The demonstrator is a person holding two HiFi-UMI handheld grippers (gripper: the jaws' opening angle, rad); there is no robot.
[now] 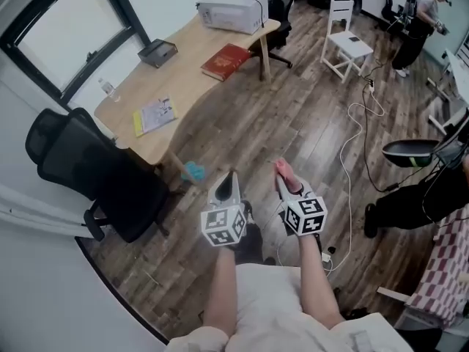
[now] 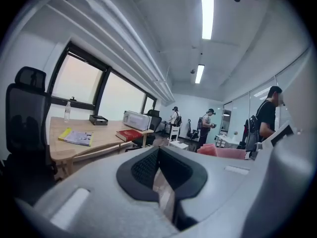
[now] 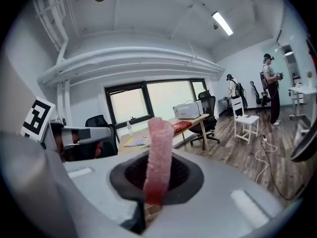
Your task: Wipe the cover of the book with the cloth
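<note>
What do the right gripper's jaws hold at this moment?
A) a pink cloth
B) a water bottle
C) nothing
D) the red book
A: in the right gripper view, the right gripper is shut on a strip of pink cloth that stands up between its jaws, while the red book lies apart on the table.

the right tool (image 3: 156,181) has its jaws closed on a pink cloth (image 3: 159,148), and a strip of it stands upright between them. beyond, a red book (image 3: 181,125) lies on the wooden counter (image 3: 197,119) near a white printer (image 3: 187,111). a yellow booklet (image 3: 134,142) lies further left. a white chair (image 3: 245,119) stands well apart on the right.
</note>
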